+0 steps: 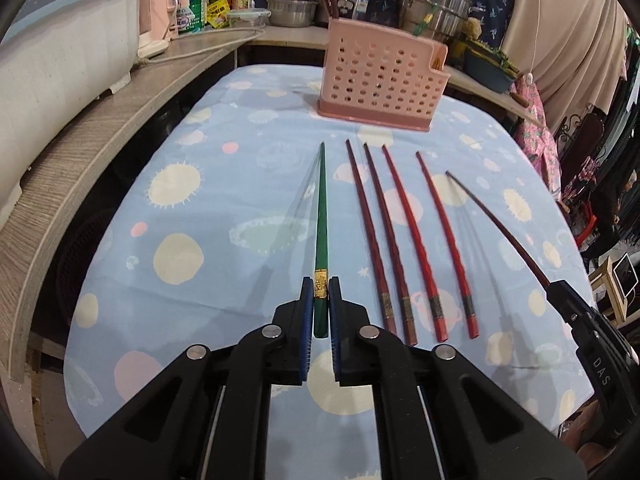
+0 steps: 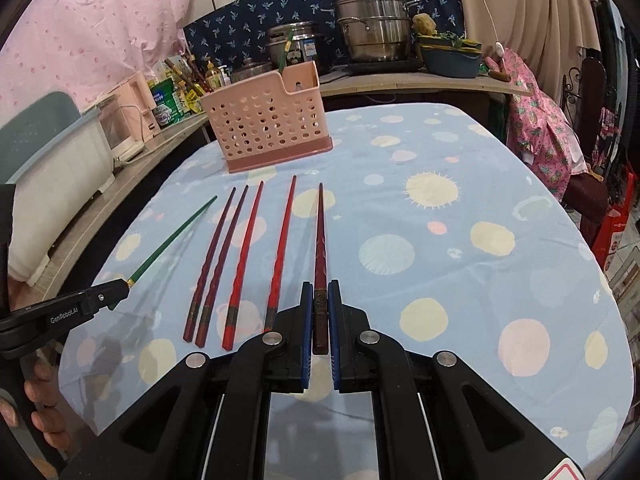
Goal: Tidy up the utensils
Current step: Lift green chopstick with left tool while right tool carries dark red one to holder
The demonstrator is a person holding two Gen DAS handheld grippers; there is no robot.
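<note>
My left gripper [image 1: 320, 292] is shut on a green chopstick [image 1: 321, 216] near its gold band and holds it a little above the cloth. My right gripper [image 2: 320, 300] is shut on a dark red chopstick [image 2: 320, 240], also lifted. Each gripper shows in the other view: the right gripper [image 1: 560, 292] at the right, the left gripper [image 2: 116, 292] at the left with the green chopstick [image 2: 172, 240]. Between them several red chopsticks [image 1: 400, 232] lie side by side on the cloth [image 2: 240, 256]. A pink perforated utensil holder [image 1: 380, 76] stands beyond their tips [image 2: 264, 124].
The table carries a light blue cloth [image 1: 208, 208] with pale dots. A wooden counter [image 1: 80, 152] runs along the left and back with a white tub [image 1: 60, 60], bottles [image 1: 200, 4] and steel pots [image 2: 372, 28]. Clothes hang past the right edge [image 2: 540, 136].
</note>
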